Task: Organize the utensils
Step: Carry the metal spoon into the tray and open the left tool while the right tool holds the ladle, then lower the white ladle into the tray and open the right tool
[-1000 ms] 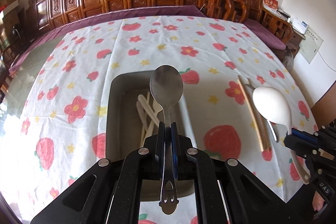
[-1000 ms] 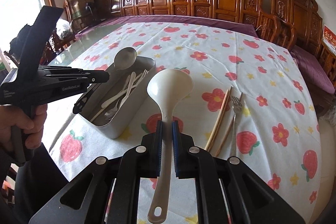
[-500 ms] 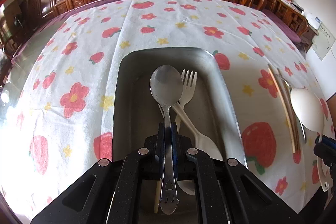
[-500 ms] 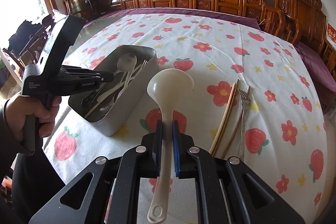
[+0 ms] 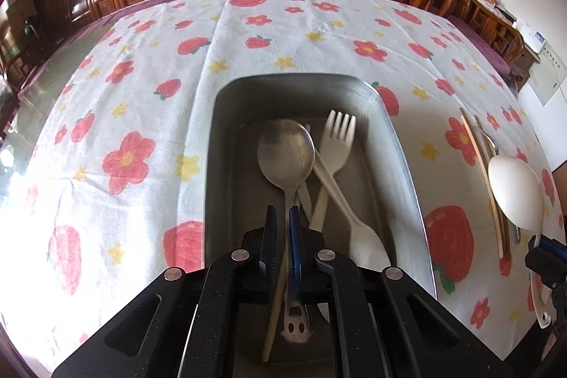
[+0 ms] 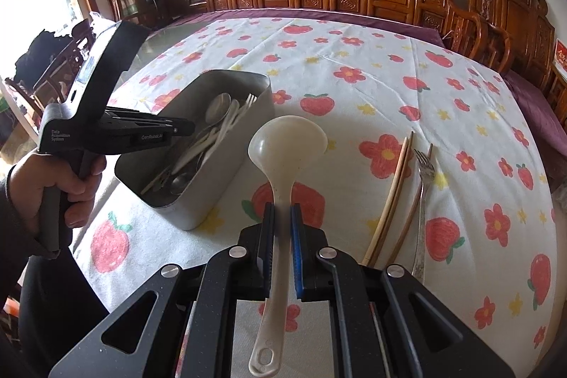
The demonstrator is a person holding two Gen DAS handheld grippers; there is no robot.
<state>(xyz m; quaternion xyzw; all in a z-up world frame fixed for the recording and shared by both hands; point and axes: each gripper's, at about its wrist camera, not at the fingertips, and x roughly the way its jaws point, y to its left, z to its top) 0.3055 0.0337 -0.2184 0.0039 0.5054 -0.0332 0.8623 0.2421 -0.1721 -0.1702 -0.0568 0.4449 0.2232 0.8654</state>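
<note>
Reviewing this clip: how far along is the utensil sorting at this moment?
Done: plastic forks and other cutlery already lie in the metal tin. In hand: the left gripper holds a steel spoon low inside the tin, jaws not yet released; the right gripper grips a white ladle above the cloth. Left: the chopsticks and metal fork on the tablecloth.

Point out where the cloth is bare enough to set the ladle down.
Bare tablecloth lies between the metal tin and the chopsticks, and across the whole far half. Crowded: inside the tin, and the strip where the chopsticks and metal fork lie together.
</note>
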